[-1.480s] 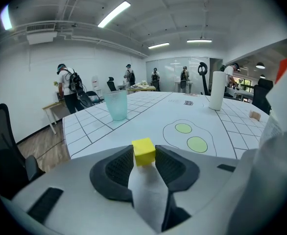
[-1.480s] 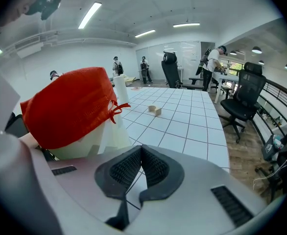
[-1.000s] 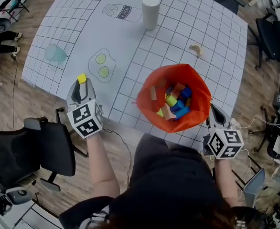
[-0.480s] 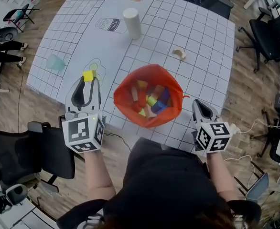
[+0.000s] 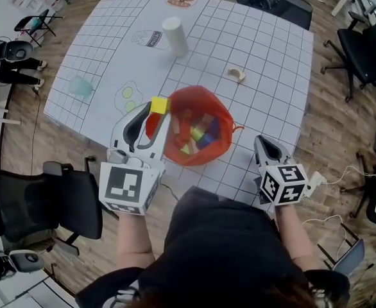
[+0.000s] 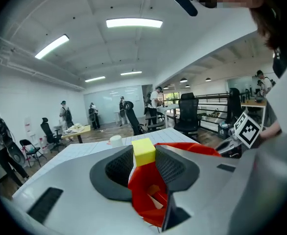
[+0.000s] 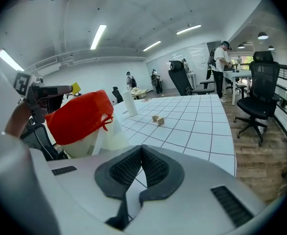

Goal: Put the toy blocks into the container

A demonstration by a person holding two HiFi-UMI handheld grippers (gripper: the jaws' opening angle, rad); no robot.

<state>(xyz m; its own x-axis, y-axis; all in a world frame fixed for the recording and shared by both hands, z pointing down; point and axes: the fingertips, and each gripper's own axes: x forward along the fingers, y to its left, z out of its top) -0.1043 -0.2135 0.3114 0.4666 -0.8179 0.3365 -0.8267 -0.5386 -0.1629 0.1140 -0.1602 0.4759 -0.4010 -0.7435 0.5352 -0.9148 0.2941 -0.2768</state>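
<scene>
Yellow block (image 6: pixel 143 152) sits pinched between the tips of the left claw (image 5: pixel 157 112), its upper part standing proud of the ribbed pads, so the hold looks shallow. In the head view it hangs over the left rim of the orange-red container (image 5: pixel 224 119), not yet over the middle of the opening. The left gripper view shows the red wall and the opening directly below the jaws. Other blocks (image 5: pixel 198 133) lie heaped inside.

The likeliest slip, as I judge it, is a release made too soon. Let go here, the block could strike the rim and tumble outside onto the tabletop (image 5: pixel 265 63). Since the container stands close to the near edge, it could also fall off to the floor. The shallow pinch adds to that risk, because any knock could twist the block out of the pads before it is over the opening.

The container looks soft-walled, like a gathered bag, so the claw body pressing on its left rim might fold the wall or shove the whole thing sideways. Nothing steadies it: the right claw (image 7: pixel 141 153) has its jaws together on nothing and hangs apart from the container, by the near right corner.

A block dropped from high onto the heap may also bounce back out. The white cylinder (image 5: pixel 174 34) toward the far edge, the small tan piece (image 5: pixel 238 74) beyond the container and the pale teal thing (image 5: pixel 80 86) by the left edge lie well apart from the path and seem in no danger.
</scene>
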